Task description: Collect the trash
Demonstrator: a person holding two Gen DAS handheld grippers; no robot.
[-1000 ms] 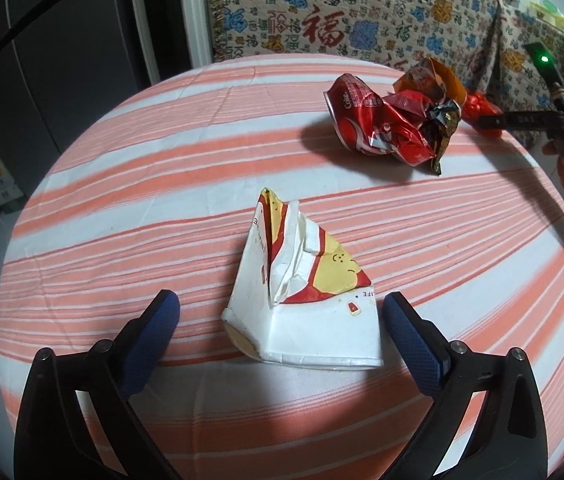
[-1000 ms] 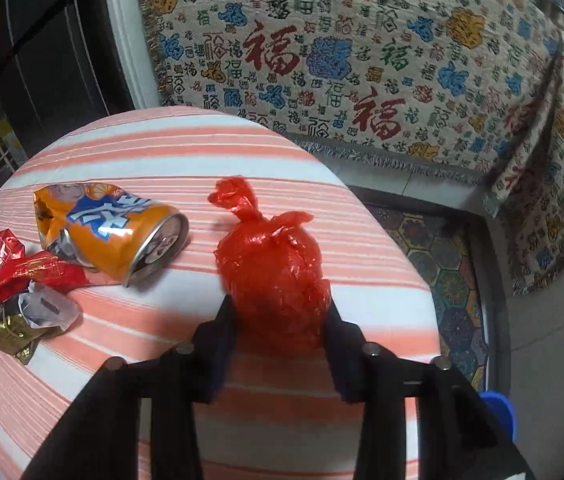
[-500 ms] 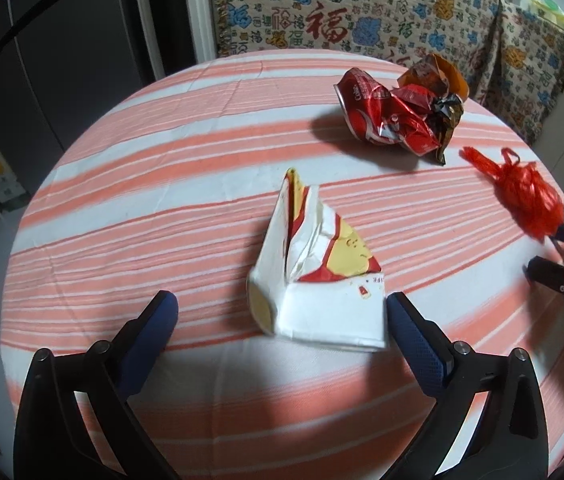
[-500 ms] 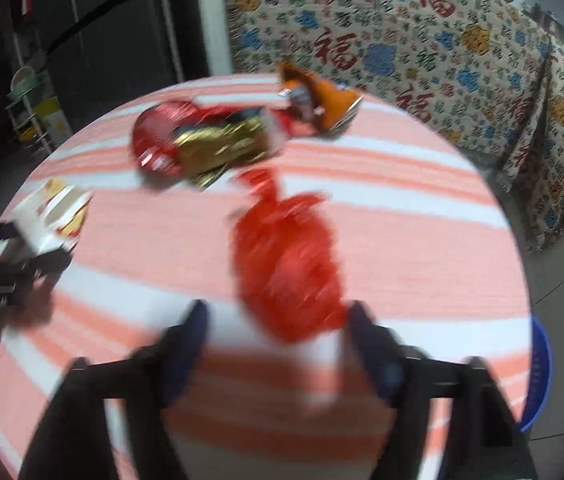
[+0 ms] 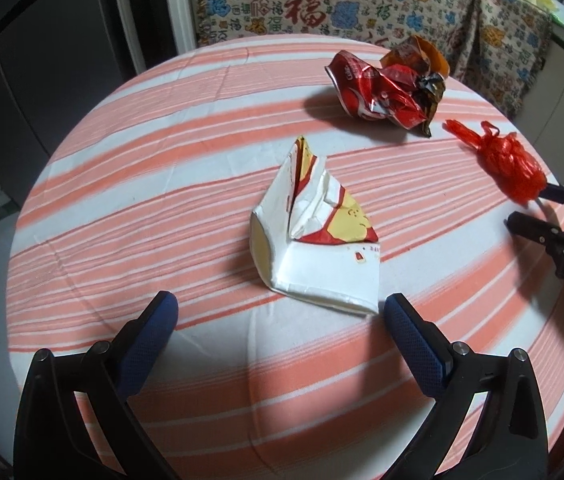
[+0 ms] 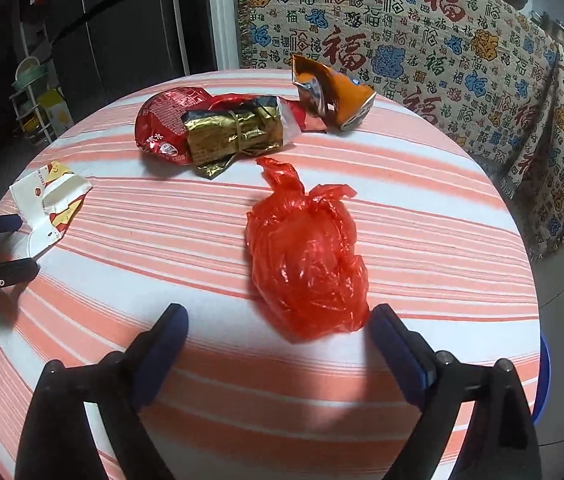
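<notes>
Two claws, both spread wide. My right gripper (image 6: 277,330) has just been opening; the red plastic bag (image 6: 306,256) lies loose between its fingers, near the table's (image 6: 422,208) edge. My left gripper (image 5: 282,316) stands empty before the crushed paper carton (image 5: 314,236): I should straddle its broad base squarely, then close gently.

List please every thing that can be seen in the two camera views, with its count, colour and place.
table: one, round, cloth with orange and white stripes, fills both views
flattened paper carton: one, white with red and yellow print, middle of the table, just ahead of the left gripper
tied plastic bag: one, red, on the table ahead of the right gripper, free of its pads
crumpled wrappers: a pile, red and gold, far part of the table
crushed packet: one, orange, beside the pile
patterned cloth: one, cream with red and blue characters, behind the table
blue object: one, below the table edge, unclear
left gripper: one, black with blue pads, open
right gripper: one, black with blue pads, open
</notes>
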